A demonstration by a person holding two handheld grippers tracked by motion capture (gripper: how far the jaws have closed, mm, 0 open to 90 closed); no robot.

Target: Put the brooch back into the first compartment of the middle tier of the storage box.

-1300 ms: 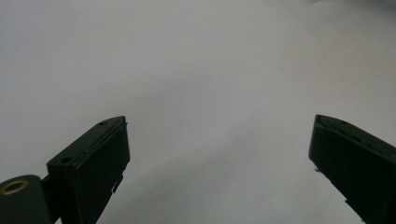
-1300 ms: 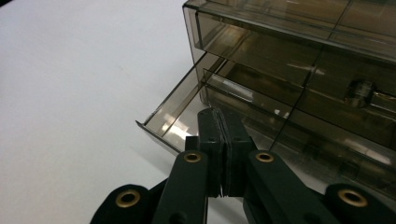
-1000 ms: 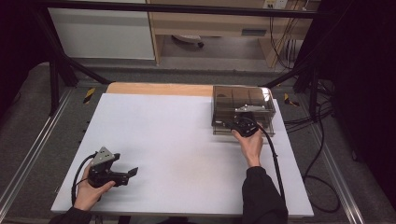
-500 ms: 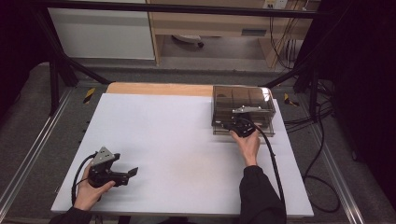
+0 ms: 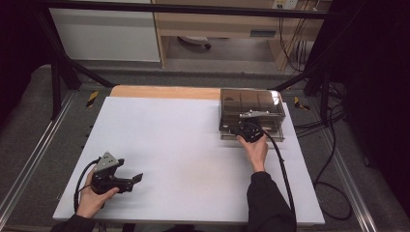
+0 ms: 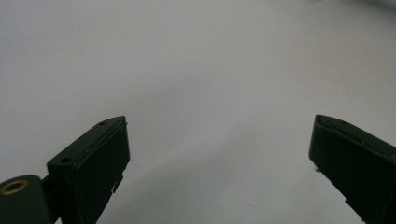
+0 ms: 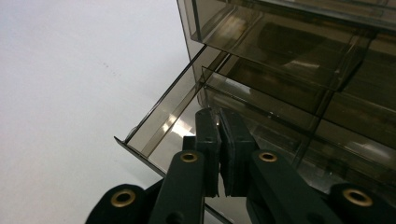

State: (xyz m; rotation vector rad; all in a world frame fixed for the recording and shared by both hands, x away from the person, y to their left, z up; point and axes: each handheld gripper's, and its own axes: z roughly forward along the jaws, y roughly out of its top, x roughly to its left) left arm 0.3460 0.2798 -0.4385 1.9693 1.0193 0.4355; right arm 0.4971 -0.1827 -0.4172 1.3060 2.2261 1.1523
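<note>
Carefully, the right gripper, jaws pressed nearly together over the smoked drawer's front, should draw it straight outward while the left gripper rests spread.

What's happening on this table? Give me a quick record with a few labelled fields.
Surface: white table
Main object: smoky clear drawer box, far right of the table
Bottom drawer: pulled partly out
Right gripper: jaws shut, at the open drawer's front; whether they pinch its edge is unclear
Left gripper: jaws open, holding nothing, near the table's front left
</note>
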